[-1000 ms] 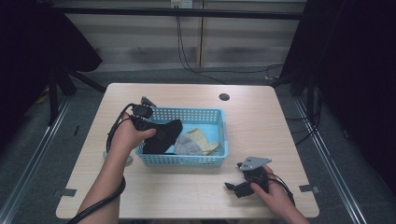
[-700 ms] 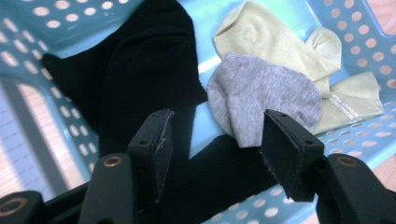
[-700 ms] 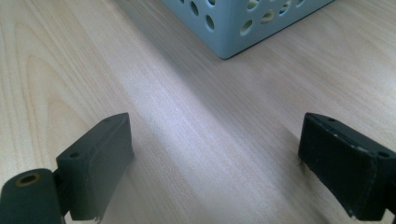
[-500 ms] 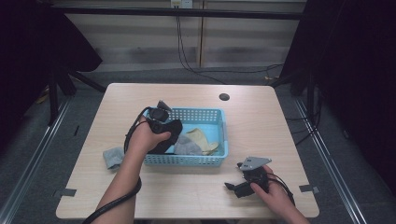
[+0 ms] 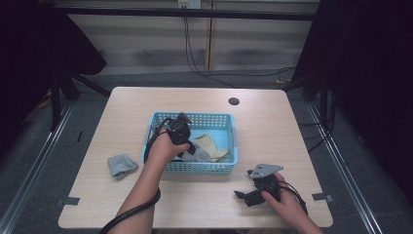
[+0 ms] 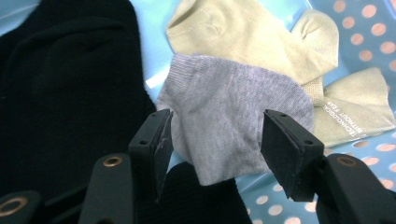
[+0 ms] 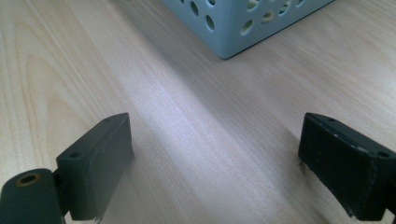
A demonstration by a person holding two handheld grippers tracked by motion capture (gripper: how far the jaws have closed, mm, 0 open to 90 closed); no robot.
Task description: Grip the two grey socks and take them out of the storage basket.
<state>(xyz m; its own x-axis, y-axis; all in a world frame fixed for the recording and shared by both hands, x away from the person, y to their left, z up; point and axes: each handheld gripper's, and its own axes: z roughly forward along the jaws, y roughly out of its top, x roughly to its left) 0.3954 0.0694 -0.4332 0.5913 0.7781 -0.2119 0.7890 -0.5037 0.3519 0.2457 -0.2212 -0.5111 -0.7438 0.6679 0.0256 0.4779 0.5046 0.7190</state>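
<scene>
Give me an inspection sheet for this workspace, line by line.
Surface: wooden table, dark round hole near the far edge.
Job's things: blue basket holding grey sock, beige socks, black cloth; another grey sock lies on the table.
Clutter: nothing seen.
Grippers: left tool open over the basket's grey sock; right tool open, above bare table.
Cables: wires hang behind the table.
Surroundings: dark curtains, grey floor.

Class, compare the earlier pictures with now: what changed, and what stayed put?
The left tool left a small grey sock on the wooden table and moved into the blue plastic basket, jaws open over another grey sock. The right tool stayed put.
</scene>
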